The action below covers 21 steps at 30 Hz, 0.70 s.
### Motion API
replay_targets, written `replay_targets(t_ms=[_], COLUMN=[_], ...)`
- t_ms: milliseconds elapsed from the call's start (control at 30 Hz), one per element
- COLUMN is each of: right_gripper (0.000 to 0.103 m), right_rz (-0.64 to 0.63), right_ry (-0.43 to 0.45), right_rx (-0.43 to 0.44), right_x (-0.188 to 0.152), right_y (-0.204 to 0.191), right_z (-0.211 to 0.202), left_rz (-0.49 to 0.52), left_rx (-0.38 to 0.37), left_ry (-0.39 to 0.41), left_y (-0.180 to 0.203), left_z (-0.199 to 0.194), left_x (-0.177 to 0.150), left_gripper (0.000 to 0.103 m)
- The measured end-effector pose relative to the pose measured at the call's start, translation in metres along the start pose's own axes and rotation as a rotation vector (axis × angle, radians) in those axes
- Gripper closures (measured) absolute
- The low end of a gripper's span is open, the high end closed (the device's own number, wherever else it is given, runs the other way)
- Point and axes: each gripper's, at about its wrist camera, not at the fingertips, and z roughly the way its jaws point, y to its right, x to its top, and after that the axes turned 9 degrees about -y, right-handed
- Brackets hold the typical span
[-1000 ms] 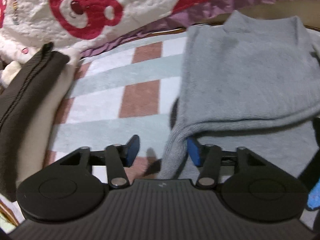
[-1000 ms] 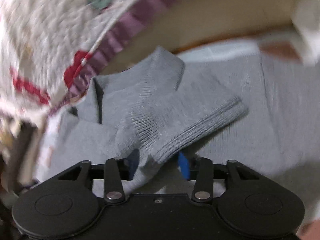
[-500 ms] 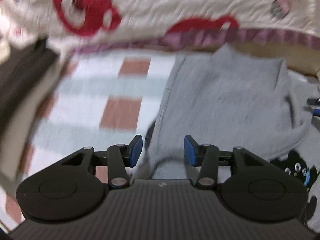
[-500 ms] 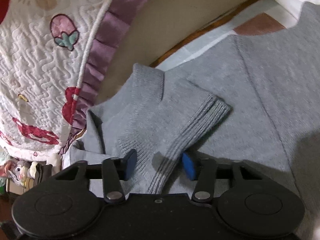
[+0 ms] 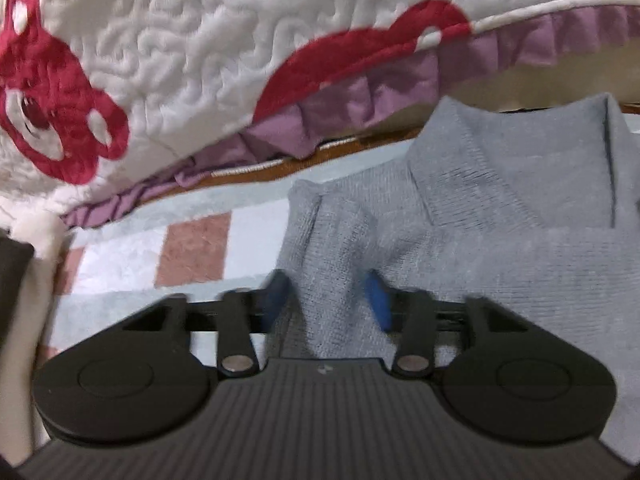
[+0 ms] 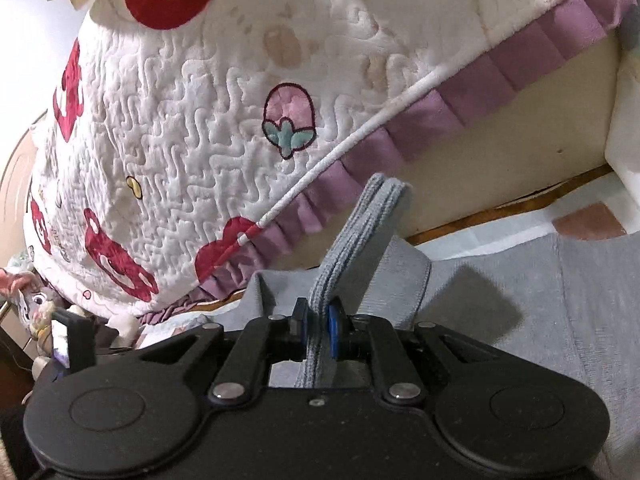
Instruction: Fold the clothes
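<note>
**Pinching a grey cuff, straddling a grey fold**

Lying flat on a checked blanket [image 5: 192, 248] of pale blue, white and dusty-pink squares: a grey knitted sweater [image 5: 520, 248], soft and finely ribbed, with its folded-down collar [image 5: 516, 168] toward the far edge, beside a bed. Running lengthwise from the camera up to that collar. Hanging over the bed's side, a white quilt [image 5: 200, 60] stitched in wavy lines, patched with red bears and edged by a pleated purple frill [image 5: 360, 100]. Dark folded cloth [image 5: 12, 264] at the far left edge, hard to identify.

Left gripper [image 5: 326, 296]: black arms, blue pads, spread moderately wide, a raised ridge of the sweater's left edge bunched between the fingers. Contact between pads and knit impossible to judge through the blur.

Right gripper [image 6: 318, 322]: closed down to a narrow slit, clamping the sweater's ribbed cuff [image 6: 360, 232]. Standing on edge, that cuff, rising stiffly from between the pads and tilting toward the quilt, layered ribs facing the camera. Rest of the sweater [image 6: 540, 300] spread flat to the right, carrying the lifted cuff's shadow. Small plush toy [image 6: 36, 304] low at the left.
</note>
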Motion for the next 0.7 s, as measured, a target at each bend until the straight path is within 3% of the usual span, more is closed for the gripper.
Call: replay_targets(t_ms=[67,200,400,567,633,700], right_gripper=[0.09,0.09,0.09,0.089,0.088,0.085], right_rz=[0.003,0.046,0.11,0.164,0.186,0.212], right_ry=[-0.014,-0.062,-0.133,-0.193,-0.217,-0.231], right_rx=[-0.007,-0.044,-0.098,-0.143,-0.162,-0.178], right_x=[0.002,0.002,0.002,0.002,0.003,0.003], right_y=[0.004,0.015,0.031,0.044,0.049,0.055], right_z=[0.002,0.009,0.021,0.03,0.034,0.036], left_rz=[0.003,0.011,-0.194,-0.424,-0.425,-0.363], left_rx=[0.013,0.119,0.256,0.08,0.024,0.005], left_ry=[0.014,0.052,0.035,0.079,0.089,0.089], left_y=[0.0,-0.007,-0.061,-0.092,-0.084,-0.07], left_z=[-0.002,-0.014,-0.013,-0.026,-0.036,-0.046], left_x=[0.001,0.008,0.011,-0.012,-0.02,-0.03], left_gripper=[0.096,0.1,0.103,0.092,0.085,0.075])
